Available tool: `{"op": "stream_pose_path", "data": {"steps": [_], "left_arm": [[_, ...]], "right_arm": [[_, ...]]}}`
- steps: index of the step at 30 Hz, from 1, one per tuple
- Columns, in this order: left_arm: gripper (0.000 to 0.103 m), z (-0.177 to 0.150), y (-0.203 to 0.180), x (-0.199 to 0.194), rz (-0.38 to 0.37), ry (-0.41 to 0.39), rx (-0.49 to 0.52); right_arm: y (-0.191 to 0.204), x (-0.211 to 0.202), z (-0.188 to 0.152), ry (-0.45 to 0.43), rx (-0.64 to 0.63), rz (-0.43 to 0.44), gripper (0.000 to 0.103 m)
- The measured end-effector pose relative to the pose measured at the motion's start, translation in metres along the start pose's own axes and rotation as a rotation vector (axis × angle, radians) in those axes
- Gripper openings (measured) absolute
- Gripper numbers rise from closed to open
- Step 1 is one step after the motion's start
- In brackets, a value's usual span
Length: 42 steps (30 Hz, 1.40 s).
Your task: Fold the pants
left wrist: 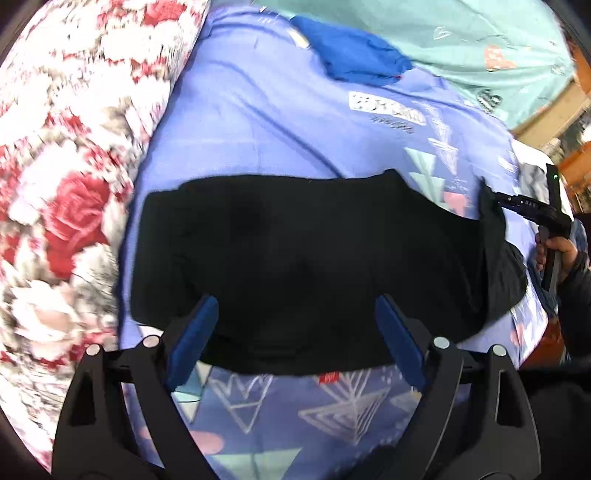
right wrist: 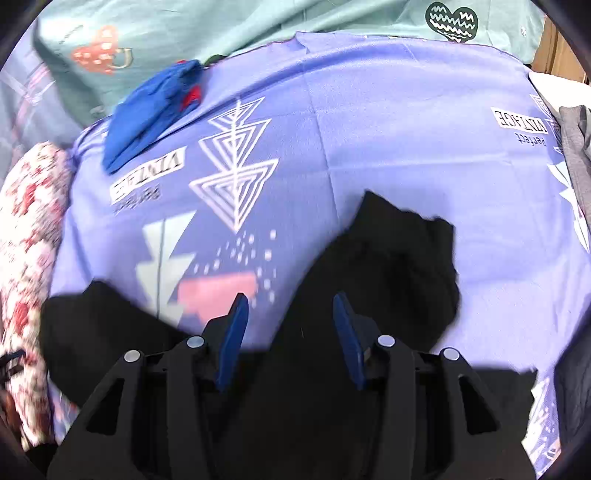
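Black pants (left wrist: pixel 303 258) lie folded flat in a wide block on a lilac bedsheet (left wrist: pixel 258 122). My left gripper (left wrist: pixel 295 321) is open, its blue pads just above the pants' near edge, holding nothing. My right gripper (right wrist: pixel 290 321) is open above the pants' right end (right wrist: pixel 388 273), where a bunched flap of black cloth sticks up. The right gripper also shows in the left wrist view (left wrist: pixel 524 206), at the pants' raised right edge, with the hand on its handle.
A red-and-white floral quilt (left wrist: pixel 62 184) lies bunched along the left. A folded blue garment (left wrist: pixel 351 51) rests at the far side of the sheet (right wrist: pixel 406 147), also seen in the right view (right wrist: pixel 155 107). Mint bedding (right wrist: pixel 258 22) lies behind. Grey cloth (right wrist: pixel 576 155) sits at the right.
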State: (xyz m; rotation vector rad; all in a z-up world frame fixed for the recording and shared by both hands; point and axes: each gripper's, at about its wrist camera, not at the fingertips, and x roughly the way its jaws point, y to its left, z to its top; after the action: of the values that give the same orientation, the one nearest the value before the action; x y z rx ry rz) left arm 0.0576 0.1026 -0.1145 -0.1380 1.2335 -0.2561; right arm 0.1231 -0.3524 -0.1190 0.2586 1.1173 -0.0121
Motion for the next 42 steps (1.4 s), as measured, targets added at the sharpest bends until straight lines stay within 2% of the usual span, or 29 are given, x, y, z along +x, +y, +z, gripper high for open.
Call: {"op": "stream_pose_path", "data": {"steps": [2, 3, 5, 8, 9, 10, 11, 12, 14, 16, 18, 20, 22, 24, 26, 30, 34, 39, 42], "left_arm": [[0.088, 0.002, 0.002, 0.02, -0.008, 0.04, -0.068], [0.088, 0.002, 0.004, 0.031, -0.019, 0.073, -0.122], [0.088, -0.001, 0.008, 0.048, -0.024, 0.111, -0.181], [0.088, -0.009, 0.008, 0.068, -0.011, 0.163, -0.223], [0.088, -0.01, 0.007, 0.074, 0.011, 0.181, -0.219], [0.088, -0.012, 0.006, 0.079, 0.027, 0.195, -0.213], [0.088, -0.016, 0.006, 0.084, 0.043, 0.209, -0.207], [0.088, -0.016, 0.005, 0.088, 0.055, 0.219, -0.206], [0.088, -0.019, 0.001, 0.096, 0.085, 0.231, -0.197], [0.088, -0.019, -0.006, 0.101, 0.121, 0.238, -0.155], [0.089, -0.019, -0.01, 0.104, 0.135, 0.247, -0.135], [0.089, -0.019, -0.01, 0.106, 0.131, 0.251, -0.132], [0.089, -0.017, -0.008, 0.106, 0.113, 0.258, -0.142], [0.089, -0.017, -0.002, 0.103, 0.093, 0.264, -0.143], [0.089, -0.018, -0.001, 0.102, 0.09, 0.27, -0.119], [0.089, -0.02, -0.004, 0.102, 0.107, 0.28, -0.082], [0.089, -0.02, -0.004, 0.102, 0.103, 0.282, -0.077], [0.089, -0.014, 0.008, 0.097, 0.103, 0.278, -0.055], [0.089, -0.008, 0.009, 0.096, 0.101, 0.268, -0.037]], "right_arm": [[0.006, 0.018, 0.01, 0.022, 0.008, -0.053, 0.048], [0.007, 0.029, 0.013, 0.044, 0.0, -0.116, 0.048], [0.006, 0.041, 0.014, 0.068, -0.003, -0.184, 0.048], [-0.001, 0.053, 0.017, 0.086, 0.031, -0.227, 0.048], [-0.005, 0.057, 0.017, 0.095, 0.032, -0.243, 0.038], [-0.008, 0.059, 0.017, 0.106, 0.032, -0.252, 0.033], [-0.013, 0.058, 0.016, 0.103, 0.041, -0.247, 0.024], [-0.017, 0.057, 0.016, 0.1, 0.049, -0.247, 0.011], [-0.027, 0.049, 0.015, 0.092, 0.08, -0.217, 0.004], [-0.039, 0.027, 0.013, 0.043, 0.105, -0.213, 0.004], [-0.056, -0.011, 0.006, -0.037, 0.175, -0.141, 0.003], [-0.08, -0.059, -0.011, -0.134, 0.268, -0.022, 0.003], [-0.092, -0.092, -0.029, -0.202, 0.32, 0.025, 0.003], [-0.115, -0.124, -0.058, -0.252, 0.347, 0.03, 0.003], [-0.13, -0.136, -0.087, -0.246, 0.359, -0.014, 0.003], [-0.164, -0.12, -0.153, -0.13, 0.492, -0.069, 0.003], [-0.174, -0.102, -0.194, -0.062, 0.558, -0.108, 0.003], [-0.166, -0.117, -0.192, -0.132, 0.537, -0.094, 0.003], [-0.16, -0.13, -0.185, -0.142, 0.483, -0.155, 0.003]]}}
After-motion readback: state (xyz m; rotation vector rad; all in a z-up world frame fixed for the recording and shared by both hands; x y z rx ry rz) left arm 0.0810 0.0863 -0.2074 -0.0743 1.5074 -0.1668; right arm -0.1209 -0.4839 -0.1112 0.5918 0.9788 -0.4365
